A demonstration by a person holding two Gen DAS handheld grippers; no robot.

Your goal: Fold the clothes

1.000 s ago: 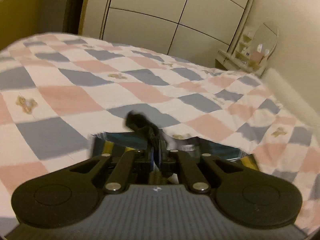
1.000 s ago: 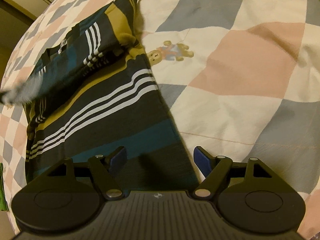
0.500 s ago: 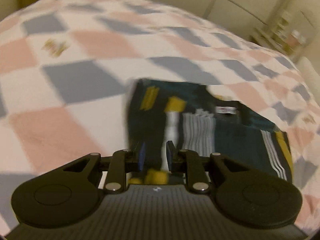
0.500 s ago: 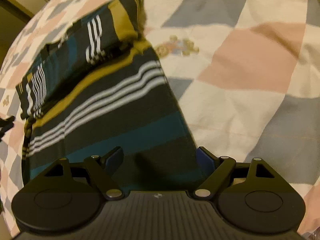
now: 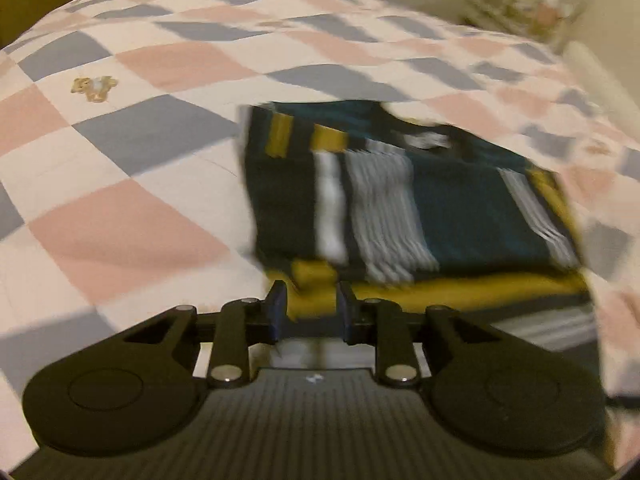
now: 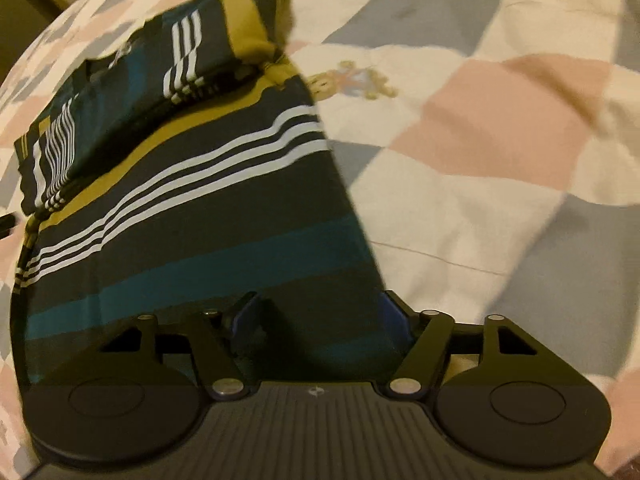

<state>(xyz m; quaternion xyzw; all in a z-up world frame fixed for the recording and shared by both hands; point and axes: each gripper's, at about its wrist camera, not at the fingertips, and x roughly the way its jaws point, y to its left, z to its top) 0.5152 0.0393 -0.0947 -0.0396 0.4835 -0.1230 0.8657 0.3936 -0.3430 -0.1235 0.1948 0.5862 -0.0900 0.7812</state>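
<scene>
A dark striped garment (image 5: 404, 204) with teal, mustard and white bands lies partly folded on the checked bedspread (image 5: 132, 216). Its top part is folded down over the body. My left gripper (image 5: 310, 314) is open by a small gap, right at the folded layer's near left corner, with the mustard band between the fingers. In the right wrist view the same garment (image 6: 192, 208) runs from the far left down to my right gripper (image 6: 320, 320). That gripper is open wide over the garment's near right corner, not closed on it.
The bedspread (image 6: 480, 160) has pink, grey and cream squares with small bear prints (image 6: 352, 80). A cabinet wall and a small shelf (image 5: 532, 4) stand beyond the bed's far edge in the left wrist view.
My left gripper laid the top fold down onto the garment, opened and let go of it, then drew back a little. My right gripper stayed open and shifted slightly toward the hem.
</scene>
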